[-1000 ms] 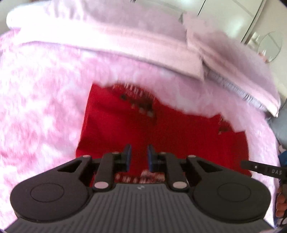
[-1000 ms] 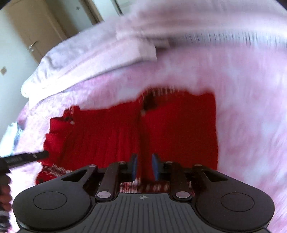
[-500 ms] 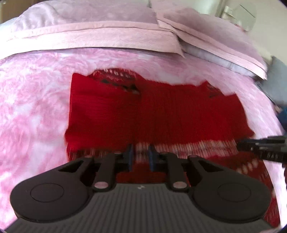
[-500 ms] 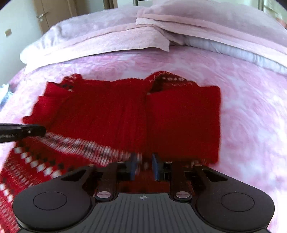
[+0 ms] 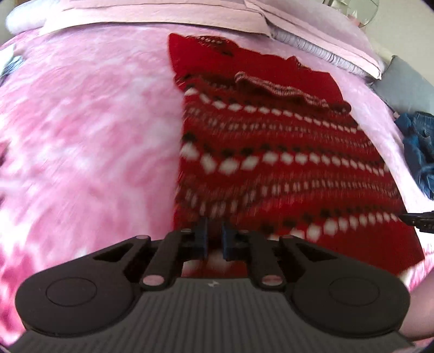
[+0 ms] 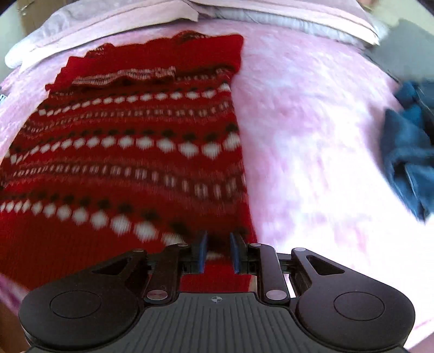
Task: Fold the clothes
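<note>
Bed cover [image 5: 89, 141]: we see a pink cover with pale patches under everything; it fills the left half of the left wrist view and the right half of the right wrist view.
Pillows [image 6: 284, 13]: pale pink ones lie along the far edge of the bed, beyond the sweater.
Sweater [image 5: 271, 152]: the red knitted sweater with rows of white and dark diamonds lies spread on the cover, directly in front of both grippers. A ribbed hem lies bunched across its far part, over the plain red part.
Blue cloth [image 6: 407, 152]: it lies crumpled on the cover, well apart from the sweater, to the right.
Left gripper [image 5: 214, 239]: its blue pads stand close together at the near left corner of the sweater. They have just been closing, with red knit between them; whether they press on it we cannot tell.
Right gripper [image 6: 218, 251]: it is at the near right corner, the pads a little wider, red fabric in the gap; a firm grip we cannot confirm.
</note>
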Available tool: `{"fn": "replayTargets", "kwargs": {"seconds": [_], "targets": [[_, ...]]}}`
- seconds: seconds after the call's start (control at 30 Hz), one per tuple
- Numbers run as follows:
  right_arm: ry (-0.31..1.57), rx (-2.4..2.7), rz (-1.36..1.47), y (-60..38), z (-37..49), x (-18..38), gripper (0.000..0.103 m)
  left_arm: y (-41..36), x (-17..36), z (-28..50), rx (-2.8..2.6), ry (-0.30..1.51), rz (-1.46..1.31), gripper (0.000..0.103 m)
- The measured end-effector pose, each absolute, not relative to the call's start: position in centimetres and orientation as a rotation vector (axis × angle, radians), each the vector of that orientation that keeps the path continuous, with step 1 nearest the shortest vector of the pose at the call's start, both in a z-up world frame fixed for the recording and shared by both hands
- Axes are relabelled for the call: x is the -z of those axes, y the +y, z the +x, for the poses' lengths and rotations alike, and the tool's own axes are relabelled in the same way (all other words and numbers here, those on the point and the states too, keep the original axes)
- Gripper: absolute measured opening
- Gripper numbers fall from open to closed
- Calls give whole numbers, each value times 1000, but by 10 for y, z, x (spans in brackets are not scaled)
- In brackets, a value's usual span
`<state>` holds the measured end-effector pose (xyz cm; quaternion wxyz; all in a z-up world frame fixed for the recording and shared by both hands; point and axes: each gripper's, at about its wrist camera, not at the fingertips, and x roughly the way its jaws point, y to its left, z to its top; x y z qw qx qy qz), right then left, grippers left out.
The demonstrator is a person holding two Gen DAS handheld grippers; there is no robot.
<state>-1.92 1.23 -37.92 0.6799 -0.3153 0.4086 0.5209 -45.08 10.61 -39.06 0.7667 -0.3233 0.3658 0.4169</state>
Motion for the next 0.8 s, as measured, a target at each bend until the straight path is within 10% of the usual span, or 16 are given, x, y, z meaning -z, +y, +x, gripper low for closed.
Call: {"fn": "replayTargets", "kwargs": {"seconds": [0.8], "targets": [[472,-1336,-452,-70,-28,415,21,36,426,-463,-942,513,-302,9]]}}
